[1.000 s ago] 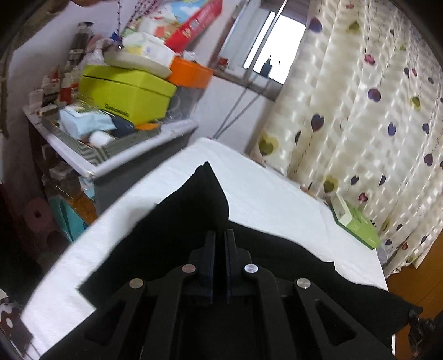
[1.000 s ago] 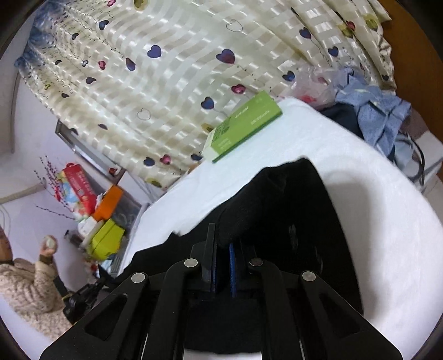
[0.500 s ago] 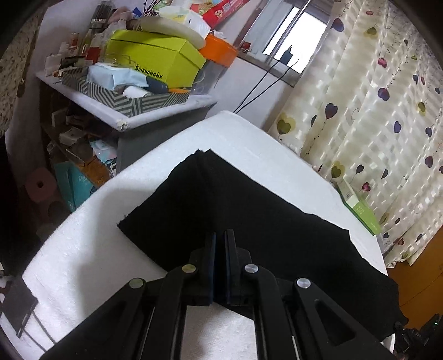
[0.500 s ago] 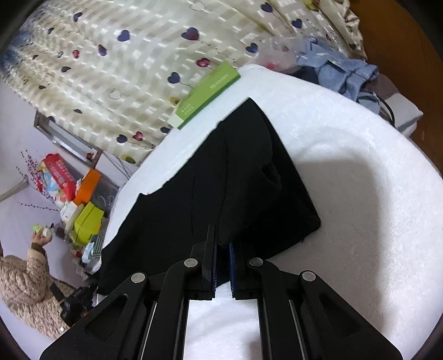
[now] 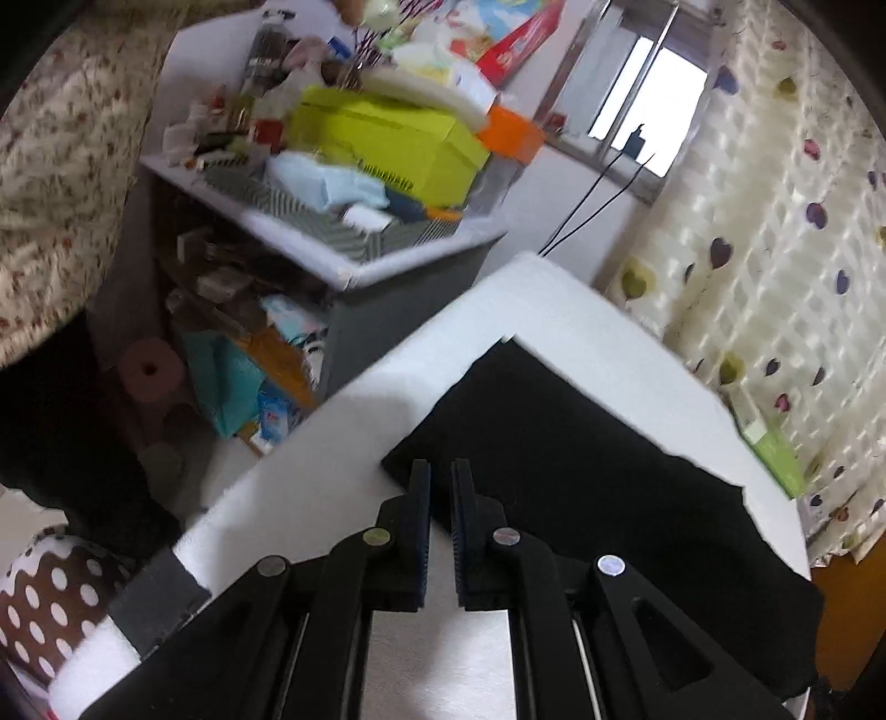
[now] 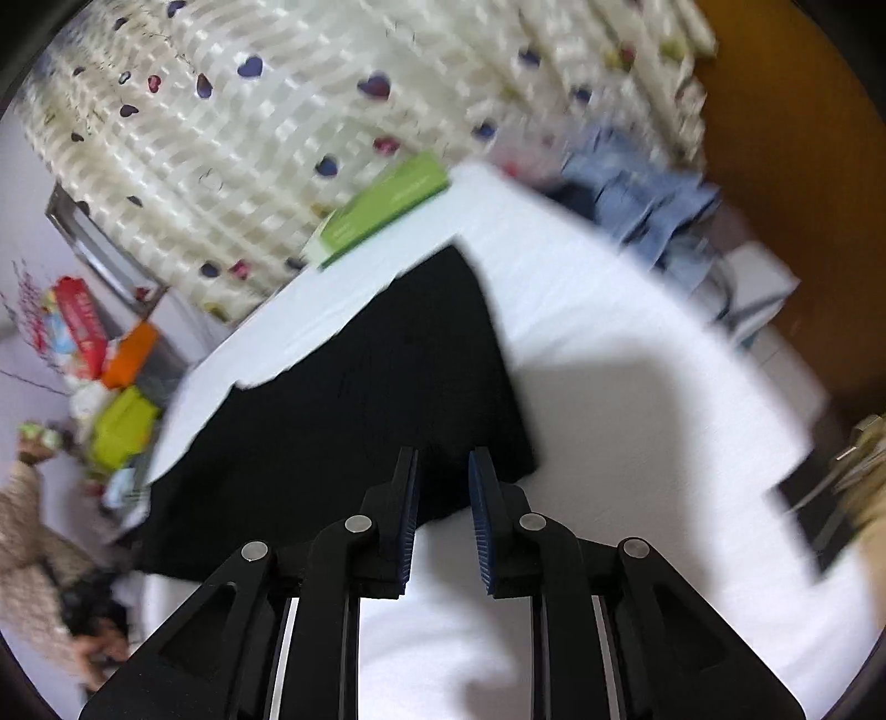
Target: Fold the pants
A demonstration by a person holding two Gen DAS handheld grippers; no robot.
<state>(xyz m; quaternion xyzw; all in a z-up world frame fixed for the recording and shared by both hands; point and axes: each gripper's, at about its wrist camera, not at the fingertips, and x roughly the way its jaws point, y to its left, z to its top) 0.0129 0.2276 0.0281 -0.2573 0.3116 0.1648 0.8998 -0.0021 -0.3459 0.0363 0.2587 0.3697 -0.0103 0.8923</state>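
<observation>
Both grippers have let go since half a second ago: back then each was pinched shut at the near edge of the black fabric pants [image 5: 581,471], and now the left gripper [image 5: 439,487] has its jaws parted a little with nothing between them, while the right gripper [image 6: 442,476] stands wider apart, also empty, blue ribbed pads [image 6: 480,515] showing. Pants are lying flat, folded into a long dark rectangle on the white padded table [image 5: 310,482], one corner just ahead of the left tips and the other end right in front of the right ones. Right view is pretty motion-blurred, so details are mushy there. A flat green box [image 6: 382,207] sits at the far edge of the table by the cream curtain with heart prints [image 6: 288,111]; it has some white lettering, but I can't read it. Off to the left side there's a grey cluttered shelf unit [image 5: 382,260] with a lime-yellow cardboard box [image 5: 387,144] that has dark print along its lower edge, too smeared to make out. An orange box [image 5: 512,135] and a red carton [image 5: 512,41] are stacked behind it. A person's patterned sleeve [image 6: 27,531] shows at the lower left of the right view.
</observation>
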